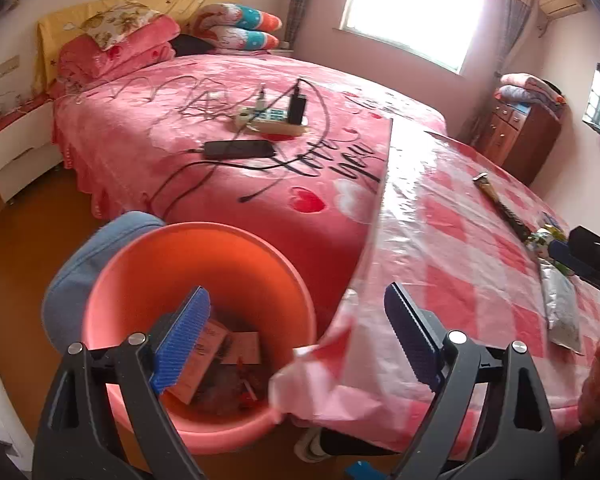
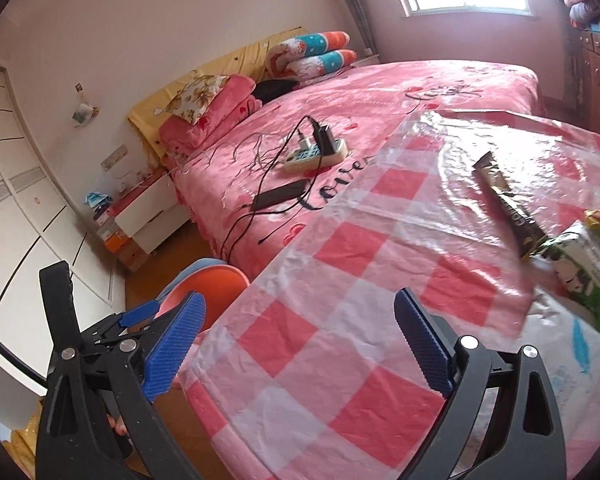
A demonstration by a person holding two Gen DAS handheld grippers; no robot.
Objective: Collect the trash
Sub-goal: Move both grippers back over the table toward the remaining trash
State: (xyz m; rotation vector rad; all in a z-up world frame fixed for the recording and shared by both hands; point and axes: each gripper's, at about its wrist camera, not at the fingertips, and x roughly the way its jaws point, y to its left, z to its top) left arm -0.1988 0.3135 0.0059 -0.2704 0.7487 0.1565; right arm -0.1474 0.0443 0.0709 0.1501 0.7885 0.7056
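Pink bedspread point(image 2: 380, 92) reads "Love" (partly hidden), while left gripper point(image 1: 296, 344) and right gripper point(image 2: 300, 344) gape, holding nothing.

- The checked table cover point(image 2: 340, 280) is showing as glossy, wrinkled plastic film.
- The orange bin point(image 1: 204, 256) is looking like smooth matt plastic.
- The gripper pads point(image 1: 182, 340) are showing ribbed blue rubber.
- The bedspread point(image 1: 148, 140) is looking like soft, fleecy cloth.
- The silver wrapper point(image 1: 560, 300) is gleaming like foil.
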